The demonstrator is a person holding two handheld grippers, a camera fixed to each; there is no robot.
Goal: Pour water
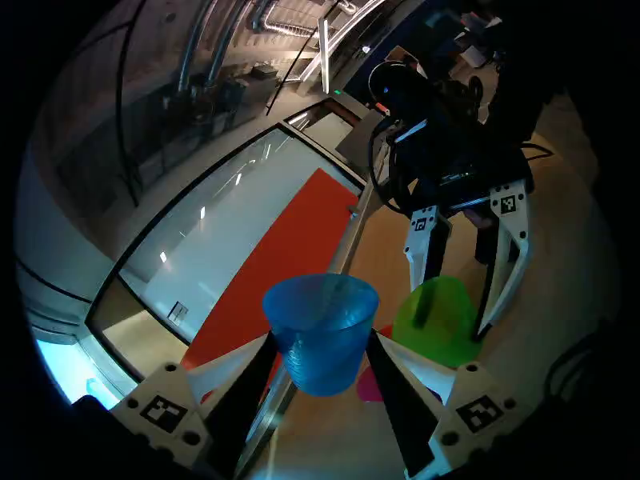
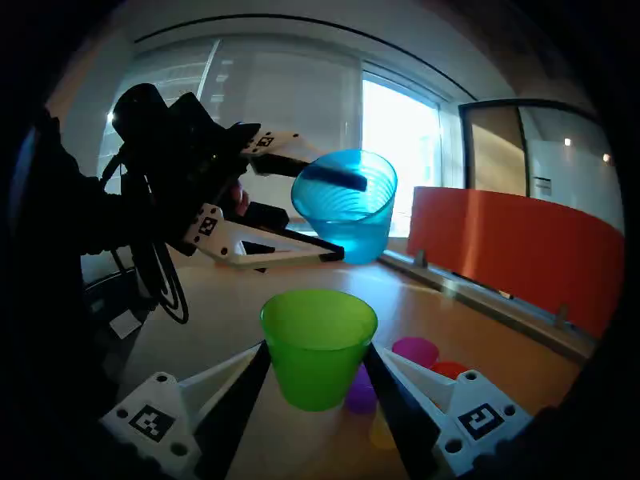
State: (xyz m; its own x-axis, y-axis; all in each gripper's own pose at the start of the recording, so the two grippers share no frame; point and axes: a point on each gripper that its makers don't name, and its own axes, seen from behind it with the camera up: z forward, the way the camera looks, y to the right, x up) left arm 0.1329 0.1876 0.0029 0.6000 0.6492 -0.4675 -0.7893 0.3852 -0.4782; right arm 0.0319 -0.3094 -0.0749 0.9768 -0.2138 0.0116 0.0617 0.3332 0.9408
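A clear blue cup (image 1: 321, 330) sits between the fingers of my left gripper (image 1: 322, 342), which is shut on it. In the right gripper view the blue cup (image 2: 346, 204) hangs tilted in the air, held by the left gripper (image 2: 352, 218), above and beyond the green cup (image 2: 318, 346). My right gripper (image 2: 317, 354) is shut on this green cup and holds it upright over the wooden table (image 2: 232, 300). From the left gripper view the green cup (image 1: 438, 320) shows to the right, in the right gripper (image 1: 448, 312). Whether the blue cup holds water is unclear.
Small cups lie on the table under the green one: magenta (image 2: 414, 350), purple (image 2: 360, 398), red (image 2: 448, 370). An orange partition (image 2: 520, 248) runs along the table's far edge, with bright windows behind. A person's dark sleeve (image 2: 56, 208) and cables sit at the left.
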